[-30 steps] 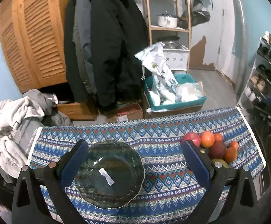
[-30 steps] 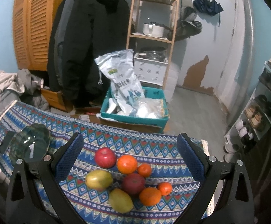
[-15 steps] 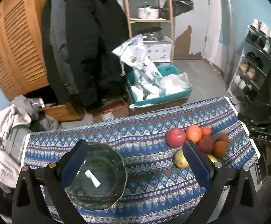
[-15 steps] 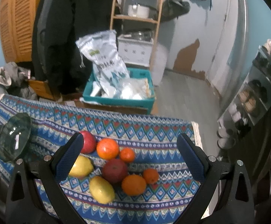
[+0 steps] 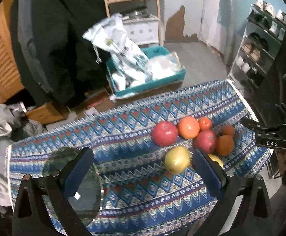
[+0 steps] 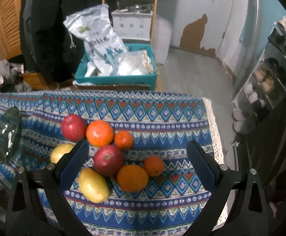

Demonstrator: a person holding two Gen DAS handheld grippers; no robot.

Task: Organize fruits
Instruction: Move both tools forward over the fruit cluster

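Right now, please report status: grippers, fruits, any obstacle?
Left gripper open, empty. Right gripper open, empty, over the fruit pile. Glass bowl empty; all fruit on the tablecloth. Nothing in the way.

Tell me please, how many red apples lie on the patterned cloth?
2. One red apple lies at the far left of the fruit group, beside the big orange. The other red apple is in the middle of the group. None seems hidden.

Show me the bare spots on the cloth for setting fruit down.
Bare cloth runs between the glass bowl and the fruit pile, and along the right edge past the small orange. The pile itself is crowded, fruits touching.
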